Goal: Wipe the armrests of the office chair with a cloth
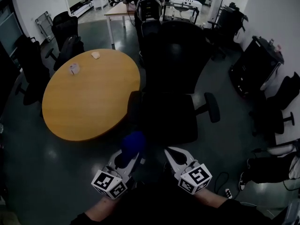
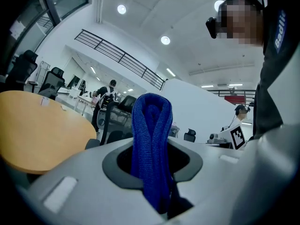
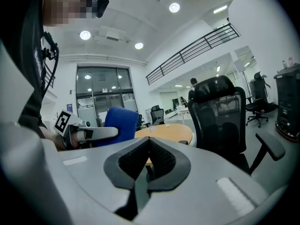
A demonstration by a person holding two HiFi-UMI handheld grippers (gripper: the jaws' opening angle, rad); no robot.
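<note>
- Left gripper [image 1: 127, 157]: jaws closed on a folded blue cloth [image 2: 151, 139], which stands up out of the jaws as a loop
- Right gripper [image 3: 147, 162]: jaws pressed together with nothing between them, held level with the left gripper and just beside it
- Chair [image 1: 169, 114]: placed directly ahead of both grippers, seat front toward the person, back away; no contact is made with it yet
- Left armrest [image 1: 133, 103]: found straight ahead of the cloth and nearer to it than the other; its long axis is judged to run front to back, away from the person
- Right armrest [image 1: 212, 107]: set ahead and to the right, well apart from the cloth, nearer the empty right gripper
- Edges and room: the left armrest is crowded by the rim of the round table [image 1: 70, 121], just beside it, so little side room is expected there; open floor [image 1: 225, 139] is seen round the right armrest
- Judgement: the wipe has not begun, and a forward reach of the left gripper is called for 1st
</note>
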